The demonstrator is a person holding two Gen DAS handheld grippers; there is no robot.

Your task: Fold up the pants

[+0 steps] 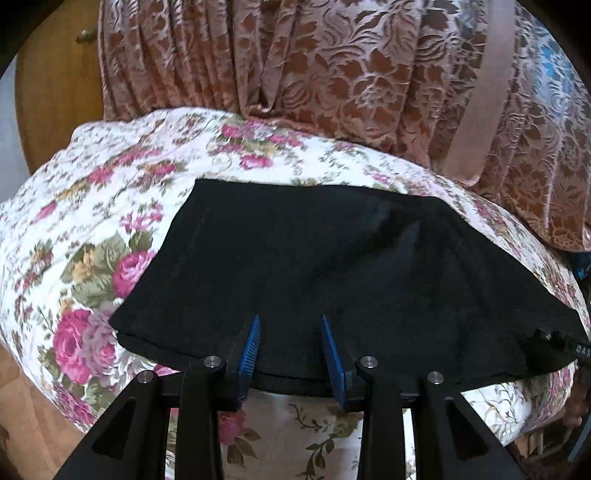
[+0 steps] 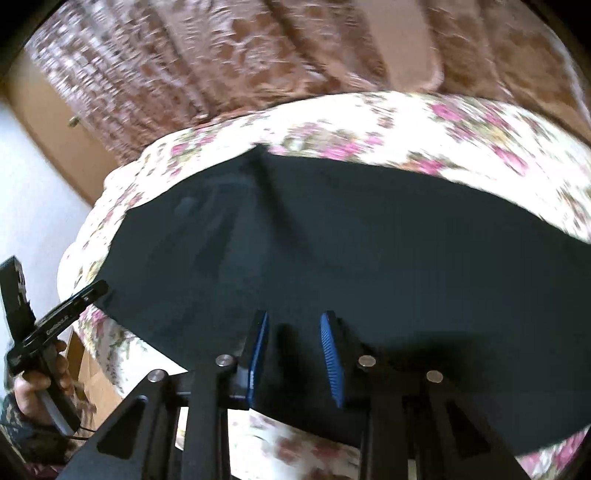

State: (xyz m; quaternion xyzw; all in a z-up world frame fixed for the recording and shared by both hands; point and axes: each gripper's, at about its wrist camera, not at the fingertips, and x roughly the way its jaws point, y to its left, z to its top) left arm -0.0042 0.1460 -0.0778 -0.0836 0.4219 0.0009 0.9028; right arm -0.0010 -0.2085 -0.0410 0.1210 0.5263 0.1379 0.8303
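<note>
The black pants (image 1: 317, 266) lie folded flat on a bed with a floral cover (image 1: 92, 206). My left gripper (image 1: 290, 326) is open, its blue-padded fingers (image 1: 251, 347) over the near edge of the pants with a gap between them. In the right wrist view the pants (image 2: 351, 251) fill the middle, blurred. My right gripper (image 2: 293, 325) is open over their near edge, nothing between its fingers (image 2: 332, 354). The left gripper's handle and the hand on it (image 2: 40, 332) show at the left.
A brown patterned curtain or spread (image 1: 332, 66) hangs behind the bed. A wooden door with a knob (image 1: 85, 35) stands at the far left. Wooden floor (image 1: 26, 424) shows beside the bed. Part of the right gripper (image 1: 554, 339) shows at the pants' right corner.
</note>
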